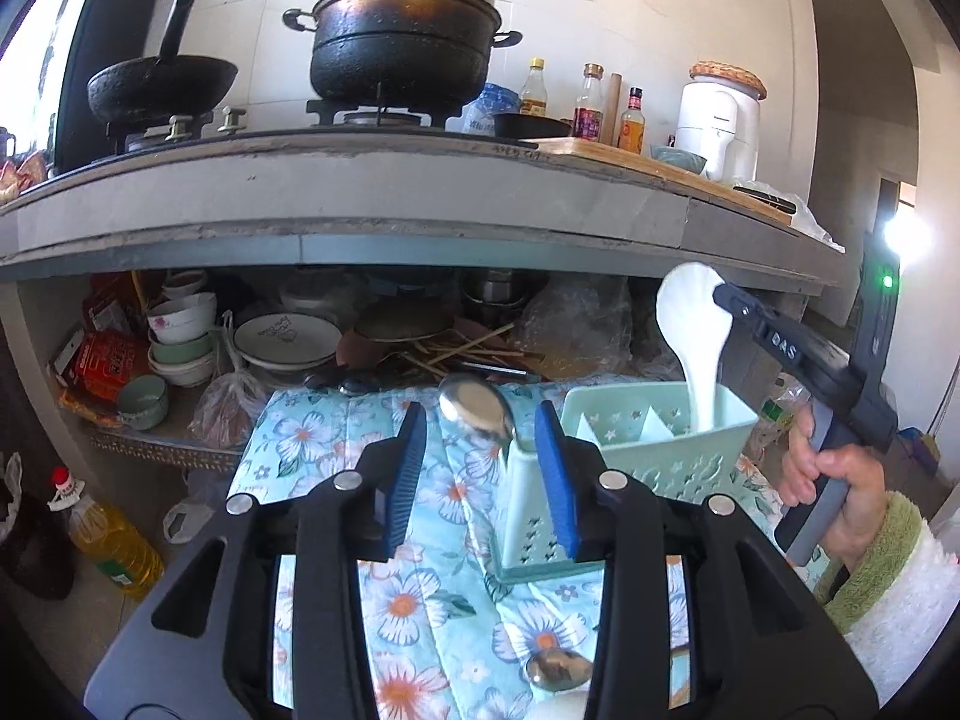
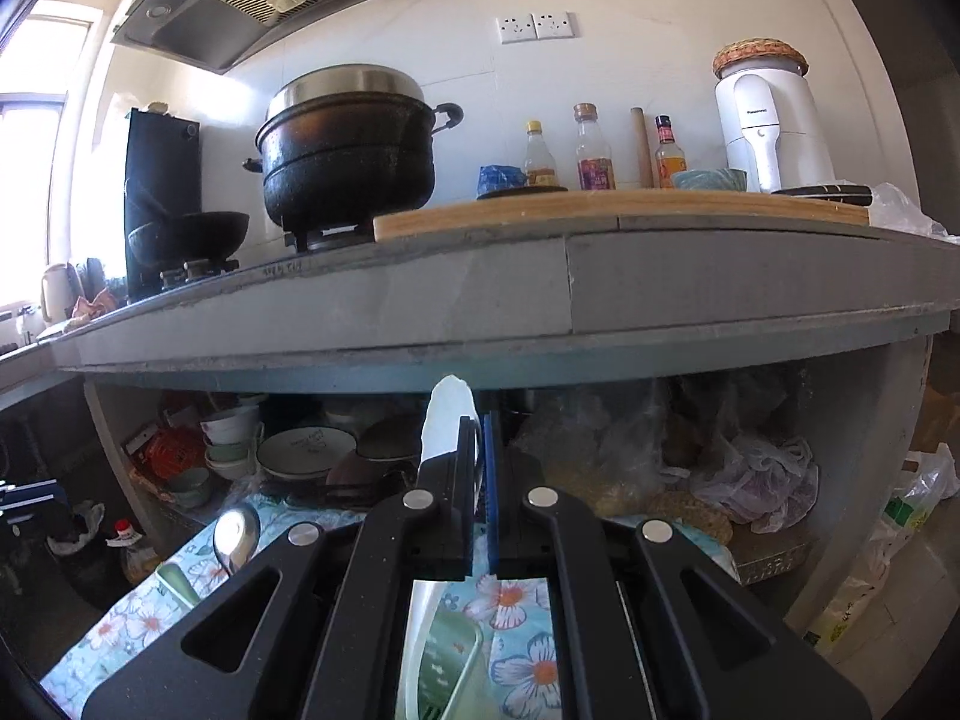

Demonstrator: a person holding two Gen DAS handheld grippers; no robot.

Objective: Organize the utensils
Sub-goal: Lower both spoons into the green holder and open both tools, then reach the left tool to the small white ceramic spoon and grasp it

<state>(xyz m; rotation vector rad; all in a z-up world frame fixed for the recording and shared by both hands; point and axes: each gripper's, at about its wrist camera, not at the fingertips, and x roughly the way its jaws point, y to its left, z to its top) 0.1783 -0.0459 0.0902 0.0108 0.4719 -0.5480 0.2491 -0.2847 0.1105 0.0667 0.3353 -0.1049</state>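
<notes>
The mint-green utensil caddy point(image 1: 648, 438) stands on the floral cloth point(image 1: 432, 618) below the grey counter edge point(image 1: 420, 192), its near end partly hidden behind the left gripper point(image 1: 480, 456), whose blue pads stand wide apart around nothing. A metal spoon point(image 1: 477, 408) stands bowl-up in the caddy's left compartment; another spoon point(image 1: 558, 669) lies on the cloth nearer the camera, half cut off by the gripper body. The right gripper point(image 2: 480, 468) is clamped on the white rice paddle point(image 1: 696, 330) — its handle dips into the caddy's right compartment, though how deep it goes is hard to tell. "Panasonic" reads on the white appliance point(image 2: 768, 126) above the caddy; the bottle labels are too blurred to read.
</notes>
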